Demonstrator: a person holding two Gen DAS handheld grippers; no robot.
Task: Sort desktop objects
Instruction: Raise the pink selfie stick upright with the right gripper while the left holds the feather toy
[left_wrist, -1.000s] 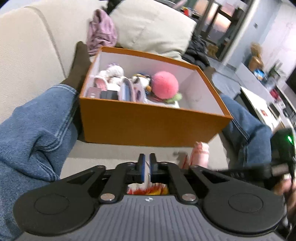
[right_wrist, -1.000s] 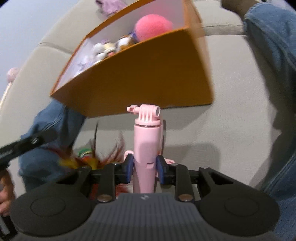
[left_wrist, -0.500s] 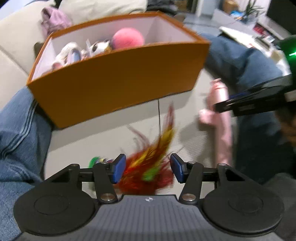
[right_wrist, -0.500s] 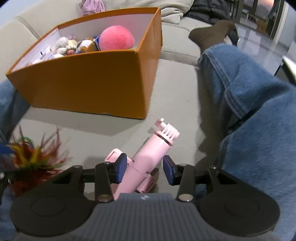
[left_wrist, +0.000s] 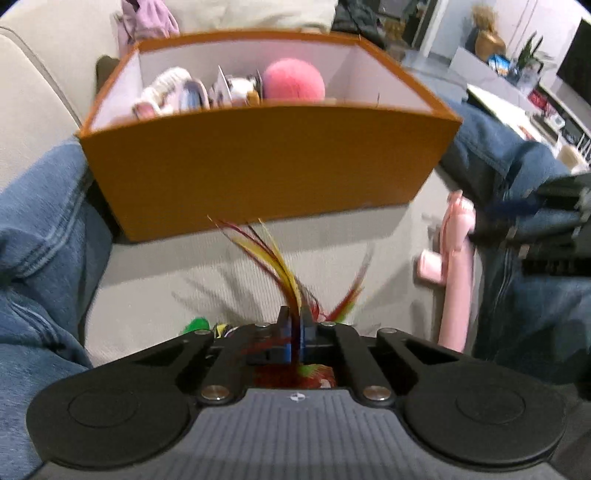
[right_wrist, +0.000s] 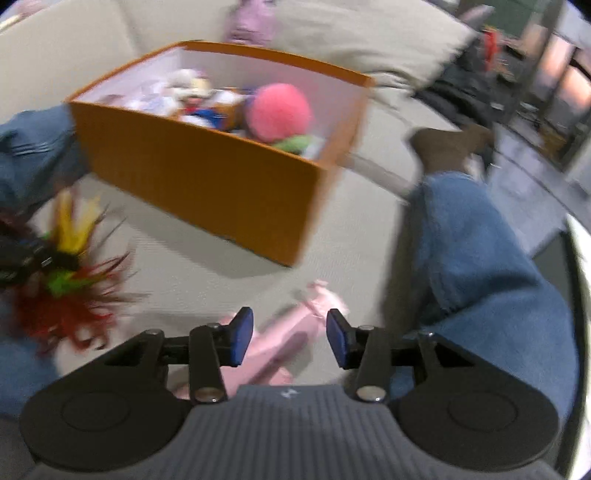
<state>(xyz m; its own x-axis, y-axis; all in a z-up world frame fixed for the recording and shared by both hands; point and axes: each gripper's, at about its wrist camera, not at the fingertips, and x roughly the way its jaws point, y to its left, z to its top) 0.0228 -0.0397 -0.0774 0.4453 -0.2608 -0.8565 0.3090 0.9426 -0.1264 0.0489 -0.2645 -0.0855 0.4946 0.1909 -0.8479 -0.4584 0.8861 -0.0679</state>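
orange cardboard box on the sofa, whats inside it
Inside the orange cardboard box sit a fuzzy pink ball, a knitted white plush toy and several small figures and cards. The near wall hides the box floor and whatever lies lower down.

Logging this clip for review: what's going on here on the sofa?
A person sitting on a sofa is sorting toys into an orange box. The left gripper is shut on a red and yellow feather toy. The right gripper is open above the pink handle, which lies on the cushion, not gripped.
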